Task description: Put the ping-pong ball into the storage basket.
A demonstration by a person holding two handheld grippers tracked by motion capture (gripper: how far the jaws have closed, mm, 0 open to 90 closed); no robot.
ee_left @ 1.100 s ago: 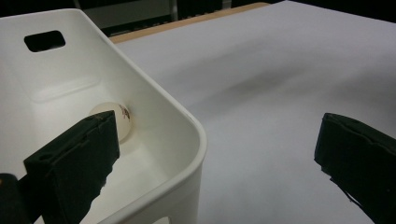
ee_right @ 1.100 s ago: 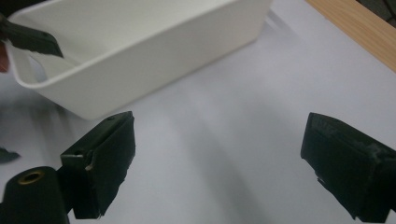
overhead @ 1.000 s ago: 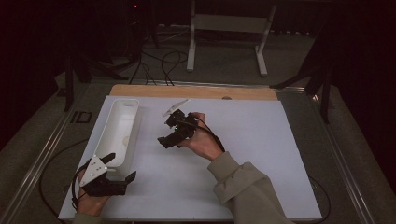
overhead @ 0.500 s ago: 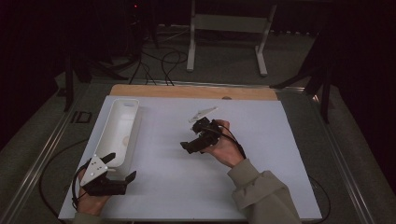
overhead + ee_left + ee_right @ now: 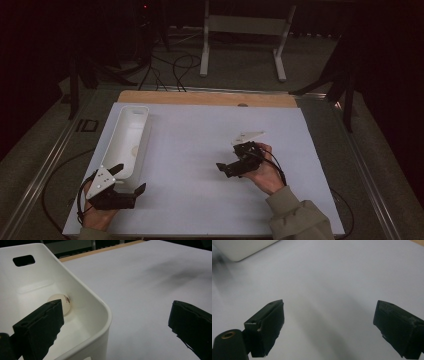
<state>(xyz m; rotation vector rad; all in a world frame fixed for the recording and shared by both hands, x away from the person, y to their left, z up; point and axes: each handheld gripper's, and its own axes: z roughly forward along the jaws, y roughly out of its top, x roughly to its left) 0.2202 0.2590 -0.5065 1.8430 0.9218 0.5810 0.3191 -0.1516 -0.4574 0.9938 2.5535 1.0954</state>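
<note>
- Seen from the high view, the white bin (image 5: 125,140) lies on the white table (image 5: 200,200) with its long axis running away from the person; the left gripper (image 5: 125,181) rests at its near end, jaws spread, far nearer than the right gripper (image 5: 225,167), which sits well apart to the right, also spread and empty. Dark floor, cables and a stand lie beyond.
- On the left gripper view, a pale ball (image 5: 65,303) lies inside the bin, against its wall, ahead and left of the gaping jaws.
- On the right gripper view, jaws wide over bare table surface.
</note>
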